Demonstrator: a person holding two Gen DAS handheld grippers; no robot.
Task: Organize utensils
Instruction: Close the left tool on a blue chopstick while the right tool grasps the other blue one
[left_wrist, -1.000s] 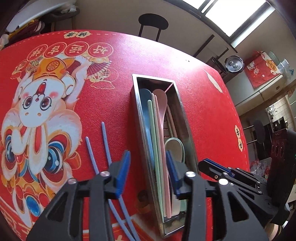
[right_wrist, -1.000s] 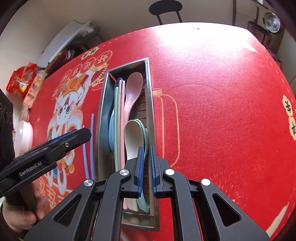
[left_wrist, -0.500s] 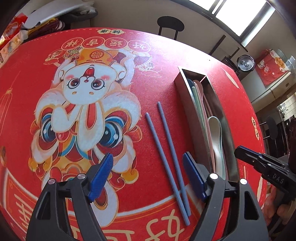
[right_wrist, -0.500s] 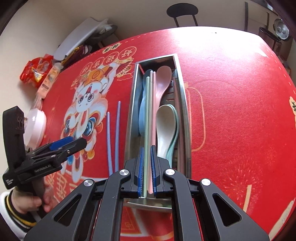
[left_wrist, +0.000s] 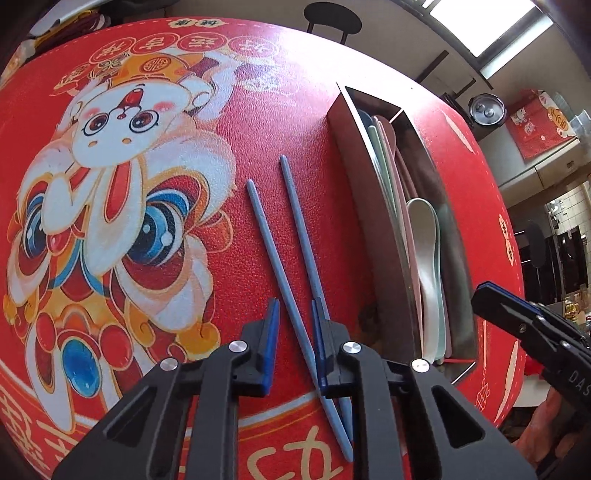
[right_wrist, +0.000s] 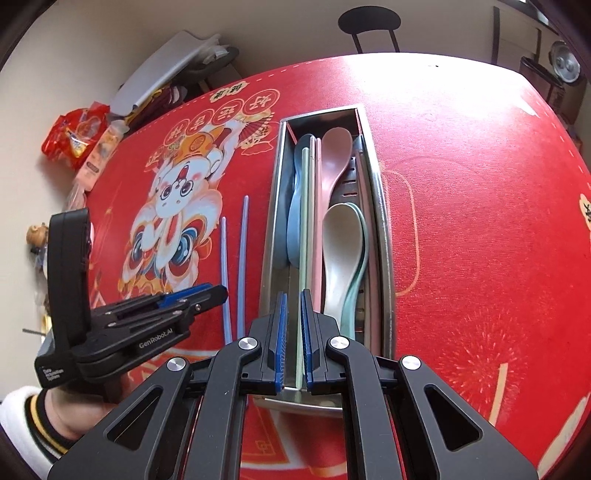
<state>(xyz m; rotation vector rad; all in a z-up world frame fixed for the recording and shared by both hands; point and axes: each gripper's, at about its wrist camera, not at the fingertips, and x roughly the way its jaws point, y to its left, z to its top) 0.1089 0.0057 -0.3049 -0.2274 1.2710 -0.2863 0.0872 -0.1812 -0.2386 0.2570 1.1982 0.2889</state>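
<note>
As the left gripper (left_wrist: 293, 332) straddles blue chopsticks (left_wrist: 291, 236) pointing away beside tray (right_wrist: 384, 236), fingers spread, right gripper (right_wrist: 292, 332) fingers slightly apart

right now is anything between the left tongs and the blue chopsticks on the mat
Nothing visible. The left tongs are open right over the blue chopsticks, one stick already between the fingers. The metal tray lies beside them on the right.

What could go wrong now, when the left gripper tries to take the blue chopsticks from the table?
1. The left gripper is open around one blue chopstick; the other lies under its right finger, so only one may be taken.
2. The chopsticks cross near the gripper, so closing may push one away.
3. The metal tray stands close beside; a lifted chopstick may hit its wall.
</note>
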